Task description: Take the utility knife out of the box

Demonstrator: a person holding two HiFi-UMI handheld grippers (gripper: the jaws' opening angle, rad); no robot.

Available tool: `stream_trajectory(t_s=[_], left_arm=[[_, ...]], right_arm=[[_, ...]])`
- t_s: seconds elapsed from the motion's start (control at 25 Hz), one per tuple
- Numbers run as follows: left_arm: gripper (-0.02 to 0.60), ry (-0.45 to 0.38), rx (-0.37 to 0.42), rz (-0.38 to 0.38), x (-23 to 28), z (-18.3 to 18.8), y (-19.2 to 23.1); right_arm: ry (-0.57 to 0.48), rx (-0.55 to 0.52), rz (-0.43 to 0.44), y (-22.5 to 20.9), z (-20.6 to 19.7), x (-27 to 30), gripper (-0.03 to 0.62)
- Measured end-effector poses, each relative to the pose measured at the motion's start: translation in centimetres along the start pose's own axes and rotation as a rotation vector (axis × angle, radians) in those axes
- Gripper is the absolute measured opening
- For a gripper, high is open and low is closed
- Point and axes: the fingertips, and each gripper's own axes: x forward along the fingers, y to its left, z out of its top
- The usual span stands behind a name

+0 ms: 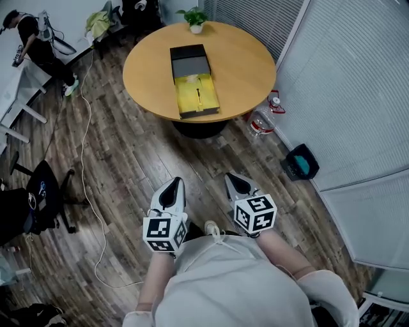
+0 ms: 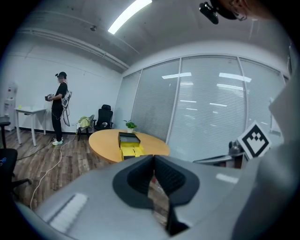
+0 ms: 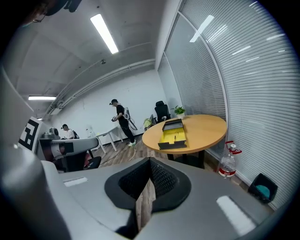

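An open box (image 1: 195,94) with a yellow lining lies on the round wooden table (image 1: 243,70), its black lid (image 1: 190,60) just behind it. A thin dark utility knife (image 1: 198,96) rests in the yellow lining. Both grippers hang over the floor, well short of the table, and point toward it. My left gripper (image 1: 172,187) is shut and holds nothing, and so is my right gripper (image 1: 236,181). In the left gripper view the box (image 2: 130,145) lies far beyond the shut gripper (image 2: 153,159). In the right gripper view the box (image 3: 173,133) lies far past the shut gripper (image 3: 150,161).
A potted plant (image 1: 195,19) stands at the table's far edge. A water bottle (image 1: 262,121) and a dark bin (image 1: 300,163) sit on the floor right of the table by the blinds. A cable (image 1: 86,159) runs across the wood floor; an office chair (image 1: 41,191) stands at left. A person (image 2: 58,108) stands far off.
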Motion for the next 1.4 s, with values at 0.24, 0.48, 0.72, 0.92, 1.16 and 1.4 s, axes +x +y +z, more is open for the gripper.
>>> stream_trajectory(t_s=[0.24, 0.48, 0.72, 0.92, 1.16, 1.4], left_arm=[[0.006, -0.006, -0.001, -0.021, 5.3, 2.3, 2.9], [0.006, -0.016, 0.009, -0.107, 12.6, 5.3, 6.2], [0.006, -0.003, 0.004, -0.172, 20.1, 9.5, 12.2], [0.006, 0.012, -0.006, -0.215, 25.6, 12.0, 17.1], [0.006, 0.035, -0.002, -0.242, 28.7, 12.4, 22.0], [0.006, 0.083, -0.034, -0.230, 31.3, 11.1, 25.1]], right_arm=[[0.009, 0.033, -0.042, -2.3, 1.8, 4.0, -0.002], [0.002, 0.058, -0.123, -5.0, 5.1, 9.5, -0.002], [0.009, 0.075, -0.192, -6.1, 9.7, 17.0, -0.002], [0.013, 0.087, -0.226, -6.8, 13.1, 23.2, -0.002], [0.031, 0.086, -0.262, -6.9, 15.3, 29.0, -0.002], [0.131, 0.080, -0.263, -7.8, 14.8, 33.7, -0.002]])
